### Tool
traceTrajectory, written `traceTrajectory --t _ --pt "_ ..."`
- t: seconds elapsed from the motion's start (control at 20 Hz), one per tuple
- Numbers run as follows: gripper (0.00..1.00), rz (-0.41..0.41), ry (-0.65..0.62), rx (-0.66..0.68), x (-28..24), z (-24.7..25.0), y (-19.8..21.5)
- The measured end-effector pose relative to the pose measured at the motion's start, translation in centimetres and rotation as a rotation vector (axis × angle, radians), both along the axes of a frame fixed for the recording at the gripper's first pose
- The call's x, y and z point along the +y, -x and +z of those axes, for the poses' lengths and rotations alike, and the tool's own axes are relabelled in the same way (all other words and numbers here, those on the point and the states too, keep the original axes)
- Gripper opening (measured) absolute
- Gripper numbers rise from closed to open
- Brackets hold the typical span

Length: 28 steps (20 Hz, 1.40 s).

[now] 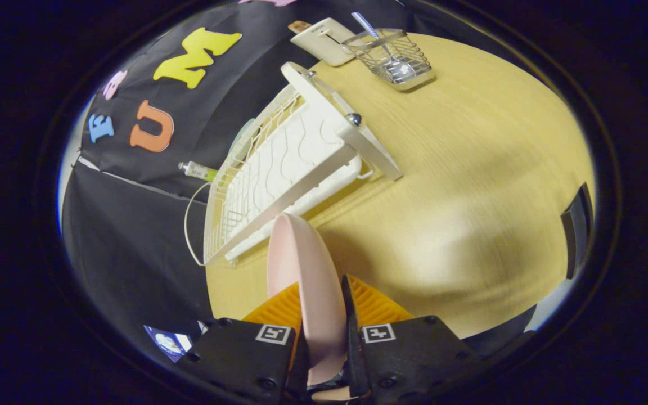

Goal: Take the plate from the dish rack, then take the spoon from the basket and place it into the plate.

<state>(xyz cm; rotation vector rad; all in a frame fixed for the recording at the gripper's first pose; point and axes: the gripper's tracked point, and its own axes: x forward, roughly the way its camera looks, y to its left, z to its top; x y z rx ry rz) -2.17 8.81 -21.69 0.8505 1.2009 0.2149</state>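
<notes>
Just clear of the dish rack (279, 169), over the table (459, 185), the pink plate (307, 281) stands on edge, pinched between both fingers of the claw (324, 315). Step one looks nearly done. Next comes setting it flat, then reaching beyond the rack to the basket (394, 59) holding the spoon (377, 42).

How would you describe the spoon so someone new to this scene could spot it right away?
Start at the wooden table and look past the white dish rack to the wire basket at the table's far end. The spoon stands in it, bowl down, its striped handle sticking up above the rim.
</notes>
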Motion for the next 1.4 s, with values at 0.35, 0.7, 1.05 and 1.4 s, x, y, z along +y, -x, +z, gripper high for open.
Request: traceTrajectory --t 0.35,0.7,1.05,1.4 --pt "0.42 0.000 0.035 -0.020 -0.8 -0.9 -1.0" --pt "0.56 0.054 0.171 -0.158 -3.0 0.2 -1.0" --pt "0.80 0.087 0.494 -0.453 -8.9 6.3 -0.7" --pt "0.93 -0.067 0.730 -0.644 -17.8 12.7 -8.7"
